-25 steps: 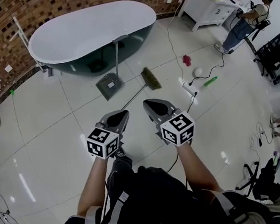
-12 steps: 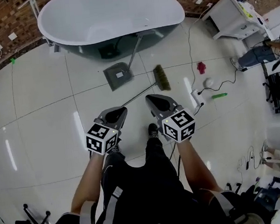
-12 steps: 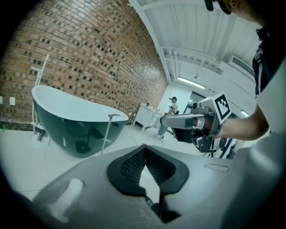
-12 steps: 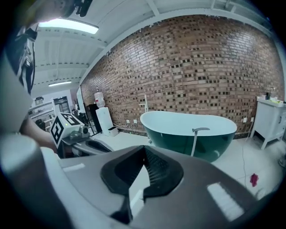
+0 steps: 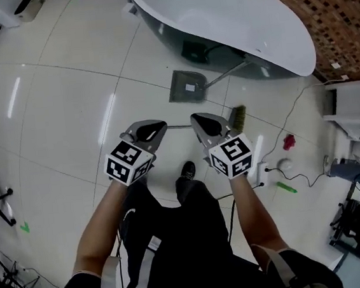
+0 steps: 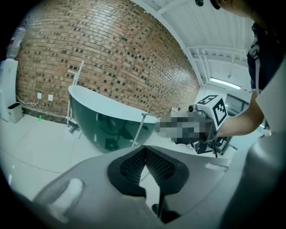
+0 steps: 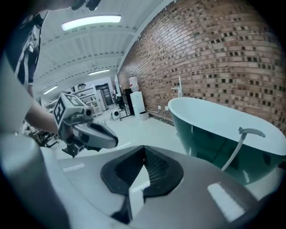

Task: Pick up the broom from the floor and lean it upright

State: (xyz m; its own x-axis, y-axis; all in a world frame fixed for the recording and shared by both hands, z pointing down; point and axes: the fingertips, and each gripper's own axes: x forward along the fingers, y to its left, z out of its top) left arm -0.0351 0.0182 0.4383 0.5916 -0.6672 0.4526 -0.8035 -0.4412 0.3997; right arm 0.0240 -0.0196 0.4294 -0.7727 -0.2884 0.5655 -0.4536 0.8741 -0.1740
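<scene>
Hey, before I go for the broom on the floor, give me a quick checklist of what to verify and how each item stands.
1. Broom lying flat on the floor, in view: ok.
2. Left gripper open for the handle: not ok, jaws shut on nothing.
3. Right gripper open: not ok, jaws shut on nothing.
4. Dustpan clear of the broom: ok, it lies apart, beyond it.
5. Grippers down at handle height: cannot tell from the head view.
6. Somewhere to lean it: probably ok, the bathtub stands just beyond.
</scene>
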